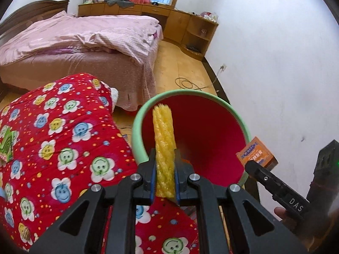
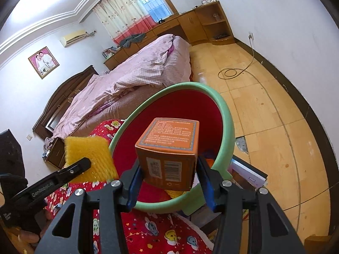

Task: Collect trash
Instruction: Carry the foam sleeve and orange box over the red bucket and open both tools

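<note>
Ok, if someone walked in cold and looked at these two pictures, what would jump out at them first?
Probably the red bin with the mint-green rim, tipped toward both cameras beside the red flower-print quilt. Right in front of its mouth, the left gripper clamps a yellow foam net sleeve and the right gripper holds an orange cardboard box. Behind them lies the bed with a rumpled pink cover.
</note>
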### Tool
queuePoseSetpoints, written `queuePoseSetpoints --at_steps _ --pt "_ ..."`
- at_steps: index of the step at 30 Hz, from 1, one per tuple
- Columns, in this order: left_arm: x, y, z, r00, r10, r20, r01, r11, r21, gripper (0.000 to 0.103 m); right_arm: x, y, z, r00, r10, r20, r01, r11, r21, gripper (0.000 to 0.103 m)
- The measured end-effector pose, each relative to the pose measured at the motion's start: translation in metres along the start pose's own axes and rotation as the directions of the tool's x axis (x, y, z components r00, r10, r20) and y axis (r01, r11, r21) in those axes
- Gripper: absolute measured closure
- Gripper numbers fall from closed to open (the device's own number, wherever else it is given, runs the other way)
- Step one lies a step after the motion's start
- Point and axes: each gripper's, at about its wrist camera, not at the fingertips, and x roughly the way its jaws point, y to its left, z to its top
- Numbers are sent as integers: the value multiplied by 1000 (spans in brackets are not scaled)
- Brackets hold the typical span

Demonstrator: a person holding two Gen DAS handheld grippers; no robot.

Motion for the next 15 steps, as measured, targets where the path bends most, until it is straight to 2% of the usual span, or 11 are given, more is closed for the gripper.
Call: queuePoseSetpoints --at_steps 4,6,15 --pt "4 -5 0 1000 6 -6 -6 1000 17 70 1 -2 -1 1000 6 -1 -6 1000 5 47" --pt "4 -7 0 1000 16 -1 -16 1000 18 69 2 -4 0 1000 12 -2 -12 1000 11 42" --pt "-10 8 -5 999 52 5 -51 998 -28 69 1 0 -5 1000 24 -1 -24 1000 11 38"
